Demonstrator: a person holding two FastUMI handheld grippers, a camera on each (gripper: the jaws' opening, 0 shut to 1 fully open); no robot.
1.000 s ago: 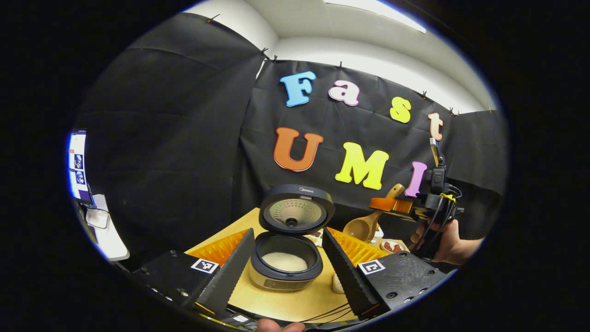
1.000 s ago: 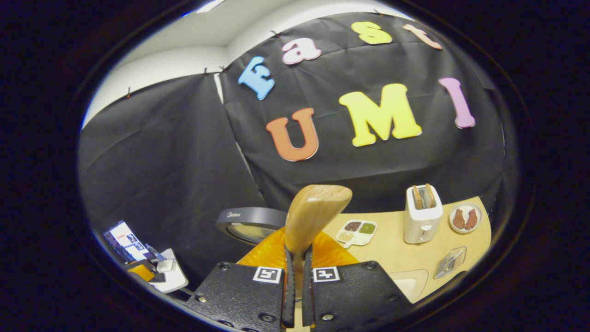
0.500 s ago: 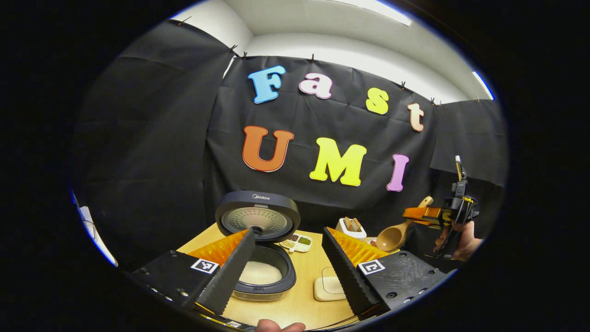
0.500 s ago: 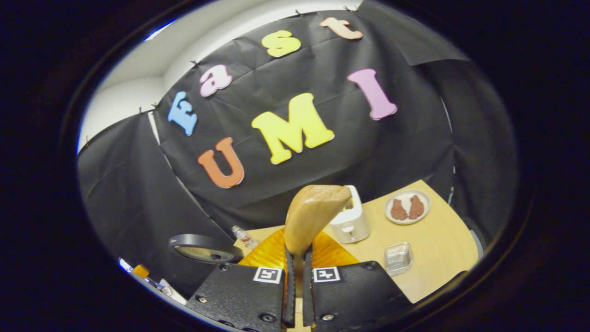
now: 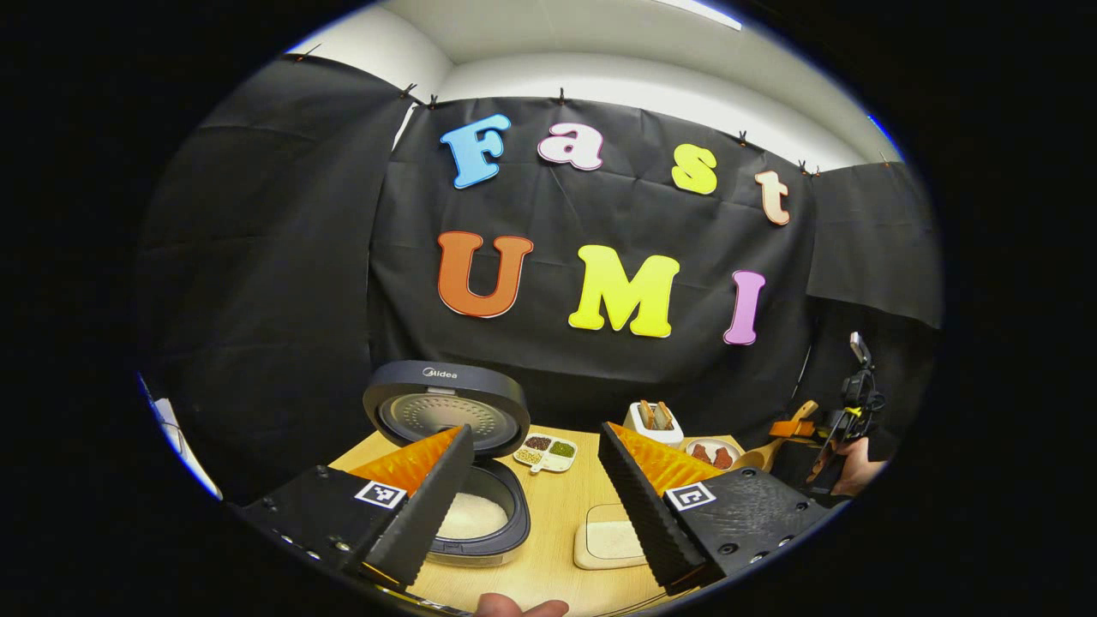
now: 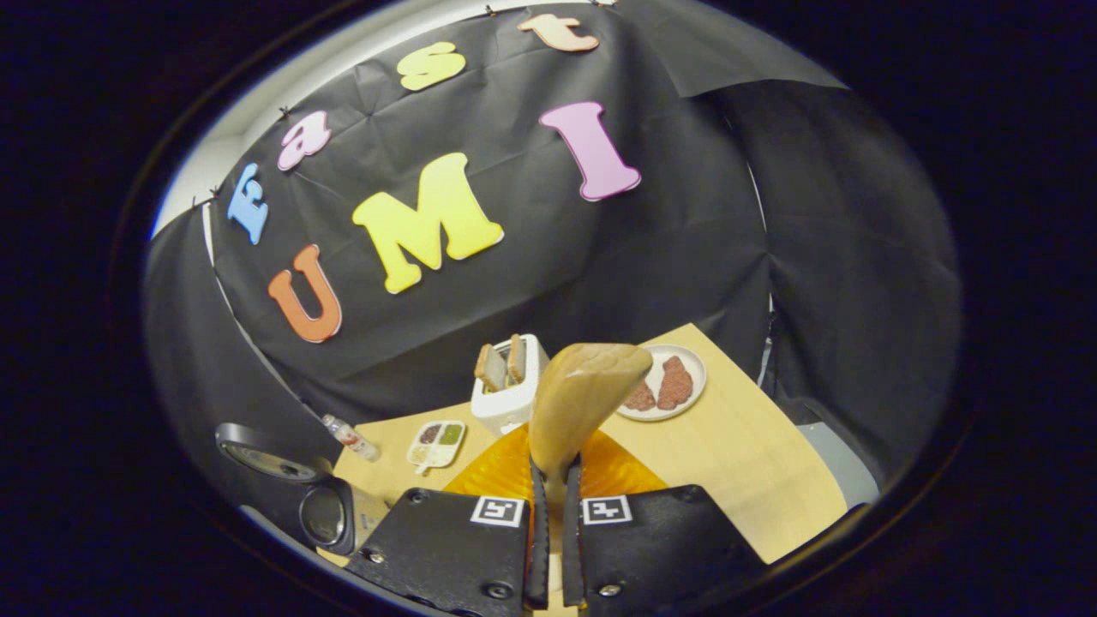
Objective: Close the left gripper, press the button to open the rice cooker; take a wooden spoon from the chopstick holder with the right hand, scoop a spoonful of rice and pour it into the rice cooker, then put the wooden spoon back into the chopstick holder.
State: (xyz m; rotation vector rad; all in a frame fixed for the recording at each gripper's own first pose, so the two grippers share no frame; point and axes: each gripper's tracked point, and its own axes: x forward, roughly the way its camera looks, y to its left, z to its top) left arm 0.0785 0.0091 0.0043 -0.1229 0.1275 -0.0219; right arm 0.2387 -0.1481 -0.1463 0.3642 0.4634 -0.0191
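Note:
The black rice cooker (image 5: pixel 501 531) stands open on the wooden table, lid (image 5: pixel 446 410) up and white rice in the pot. In the left gripper view it lies low, partly behind the left finger. My left gripper (image 5: pixel 531 506) hovers in front of it, open, with nothing between the fingers. At the far right, a hand holds my right gripper (image 5: pixel 793 427) with the wooden spoon (image 5: pixel 756 458), bowl towards the table. In the right gripper view my right gripper (image 6: pixel 553 514) is shut on the wooden spoon (image 6: pixel 583 398), whose bowl stands up over the toaster and plate. The cooker (image 6: pixel 296 488) sits at the lower left there.
A shallow beige dish of rice (image 5: pixel 610 540) lies right of the cooker. Behind are a divided condiment tray (image 5: pixel 544 452), a white toaster (image 6: pixel 510 386) with bread, a plate (image 6: pixel 696 374) of brown pieces and a small bottle (image 6: pixel 351 437). The table's right edge (image 6: pixel 797 446) is near.
The right gripper has carried the spoon to the right and lower, away from the cooker. Its view swung towards the toaster and plate. The left gripper view shifted right; the cooker sits further left.

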